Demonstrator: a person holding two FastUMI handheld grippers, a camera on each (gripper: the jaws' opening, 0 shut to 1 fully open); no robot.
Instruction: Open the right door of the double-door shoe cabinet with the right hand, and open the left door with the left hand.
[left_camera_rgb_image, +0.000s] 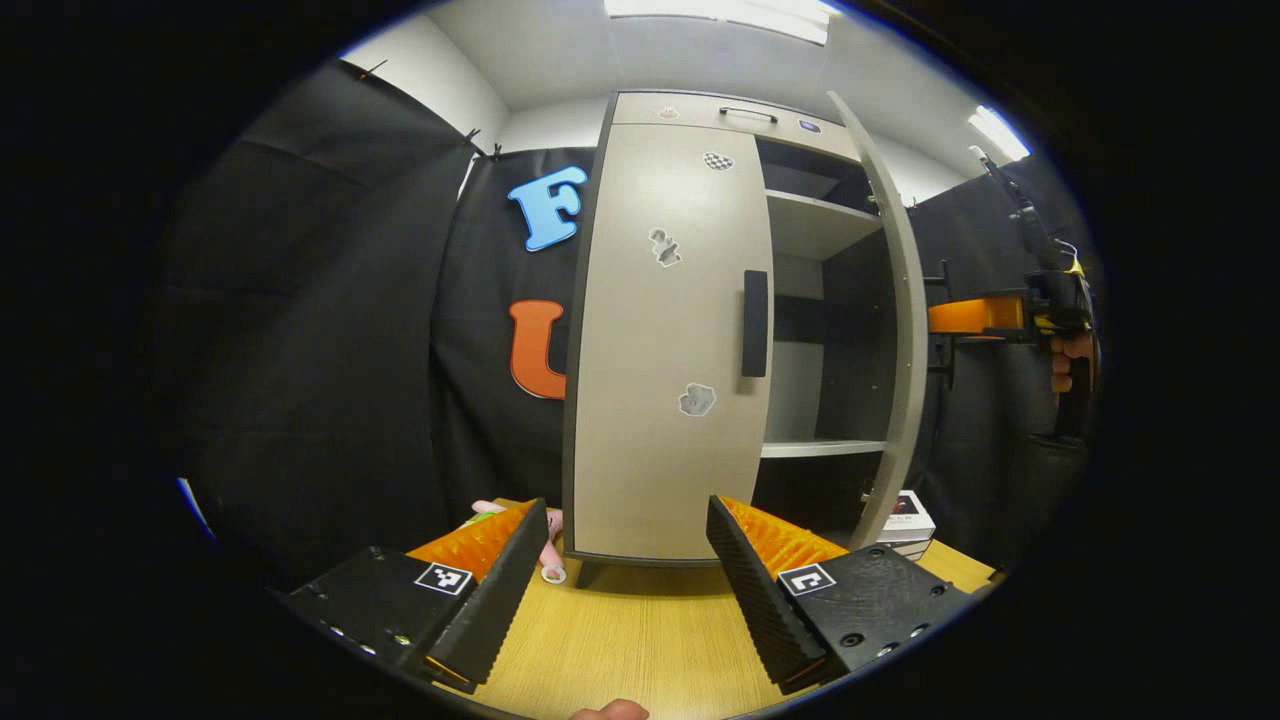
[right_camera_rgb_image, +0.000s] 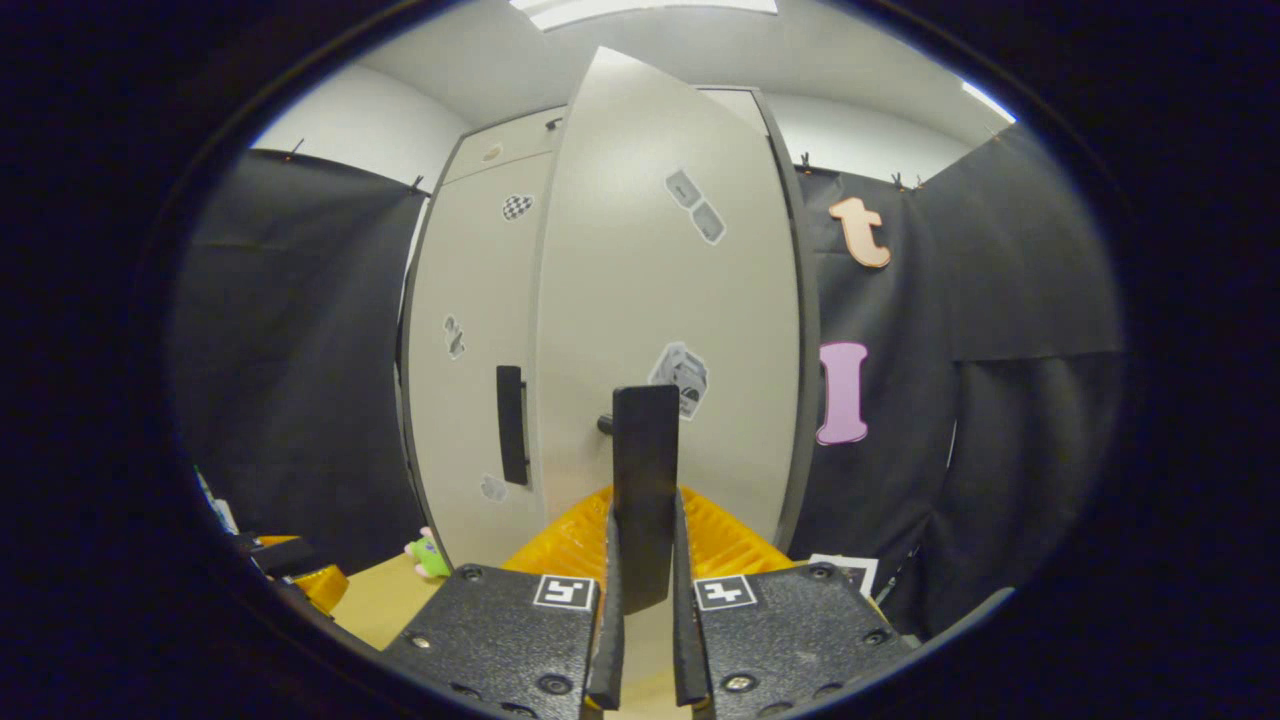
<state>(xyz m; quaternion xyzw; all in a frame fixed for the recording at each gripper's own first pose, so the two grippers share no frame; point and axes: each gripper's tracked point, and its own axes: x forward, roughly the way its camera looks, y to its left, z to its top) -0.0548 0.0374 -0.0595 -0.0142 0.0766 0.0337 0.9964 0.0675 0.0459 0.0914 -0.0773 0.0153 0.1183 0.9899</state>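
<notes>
Standing on a light wood-grain table (left_camera_rgb_image: 640, 630), the shoe cabinet (left_camera_rgb_image: 690, 330) is the landmark, backed by black cloth (left_camera_rgb_image: 330, 330) booth walls under a white ceiling with strip lights (left_camera_rgb_image: 730, 12). Right door (left_camera_rgb_image: 895, 320) is swung out from the cabinet front, showing shelves (left_camera_rgb_image: 820, 225) inside; left door (left_camera_rgb_image: 665, 340) sits flush against the cabinet, with its dark vertical handle (left_camera_rgb_image: 755, 322) at the door's inner edge and a few stickers on its face.

Right gripper (right_camera_rgb_image: 645, 600) pinches the right door's dark handle (right_camera_rgb_image: 645, 490); both fingers press on it, one on each side, in the right gripper view. In the left gripper view that same gripper (left_camera_rgb_image: 985, 315) shows past the open door's edge, with a hand (left_camera_rgb_image: 1070, 360) holding it.

Left gripper (left_camera_rgb_image: 625, 590) hangs in front of the cabinet base, low over the table, fingers spread wide with nothing between them, well short of the left door handle.

A pink toy (left_camera_rgb_image: 550, 545) lies on the table just left of the cabinet's front foot. A small box (left_camera_rgb_image: 908, 525) sits on the table beside the cabinet's right side, under the open door. A drawer with a thin handle (left_camera_rgb_image: 748, 113) runs across the cabinet top.
</notes>
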